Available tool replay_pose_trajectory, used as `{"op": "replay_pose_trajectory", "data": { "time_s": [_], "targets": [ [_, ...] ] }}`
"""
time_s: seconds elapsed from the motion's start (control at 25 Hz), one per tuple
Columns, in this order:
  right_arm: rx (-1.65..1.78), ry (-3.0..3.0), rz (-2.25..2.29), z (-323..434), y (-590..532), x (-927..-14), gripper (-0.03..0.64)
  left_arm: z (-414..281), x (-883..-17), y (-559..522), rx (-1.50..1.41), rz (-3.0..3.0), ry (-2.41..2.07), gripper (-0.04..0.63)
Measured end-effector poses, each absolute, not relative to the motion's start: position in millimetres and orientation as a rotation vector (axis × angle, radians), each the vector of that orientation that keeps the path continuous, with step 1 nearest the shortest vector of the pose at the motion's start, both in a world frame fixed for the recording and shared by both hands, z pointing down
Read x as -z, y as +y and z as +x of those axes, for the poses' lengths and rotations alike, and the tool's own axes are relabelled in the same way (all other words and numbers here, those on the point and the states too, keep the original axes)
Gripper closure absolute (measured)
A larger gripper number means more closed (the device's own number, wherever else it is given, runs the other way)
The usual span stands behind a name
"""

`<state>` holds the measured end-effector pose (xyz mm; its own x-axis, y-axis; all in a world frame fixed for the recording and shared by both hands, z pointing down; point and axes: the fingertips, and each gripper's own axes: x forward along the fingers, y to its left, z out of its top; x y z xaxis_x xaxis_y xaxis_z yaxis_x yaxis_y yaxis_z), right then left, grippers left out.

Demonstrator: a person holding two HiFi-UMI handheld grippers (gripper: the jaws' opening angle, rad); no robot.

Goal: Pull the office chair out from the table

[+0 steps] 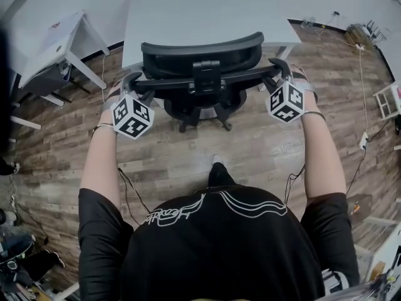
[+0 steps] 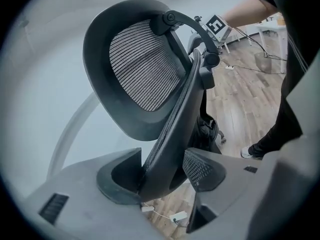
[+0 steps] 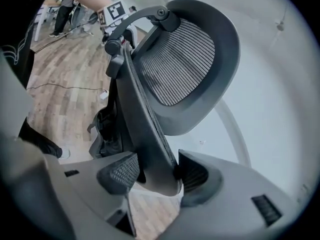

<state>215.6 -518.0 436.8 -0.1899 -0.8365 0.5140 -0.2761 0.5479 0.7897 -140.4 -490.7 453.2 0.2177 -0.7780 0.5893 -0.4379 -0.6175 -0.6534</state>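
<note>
Black office chair [image 1: 200, 54], side edges clamped inside left claw [image 2: 165, 171], right claw [image 3: 156, 173].

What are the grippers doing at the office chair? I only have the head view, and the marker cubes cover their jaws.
Observer: The left gripper view shows the left gripper closed on one side edge of the backrest, below the mesh headrest.
Operator: And the right one?
Observer: The right gripper view shows the right gripper clamped on the opposite edge, with the frame pinched between both pads.
</note>
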Motion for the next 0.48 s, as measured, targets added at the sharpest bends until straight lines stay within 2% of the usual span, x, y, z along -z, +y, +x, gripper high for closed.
{"op": "replay_pose_trajectory", "data": {
  "time_s": [0.48],
  "targets": [
    [0.64,-1.713,0.992,211.8,-420.3,-435.2,0.365,-142.6,-451.4,-414.3,1.302,-2.167,1.122,0.337]
  ]
}}
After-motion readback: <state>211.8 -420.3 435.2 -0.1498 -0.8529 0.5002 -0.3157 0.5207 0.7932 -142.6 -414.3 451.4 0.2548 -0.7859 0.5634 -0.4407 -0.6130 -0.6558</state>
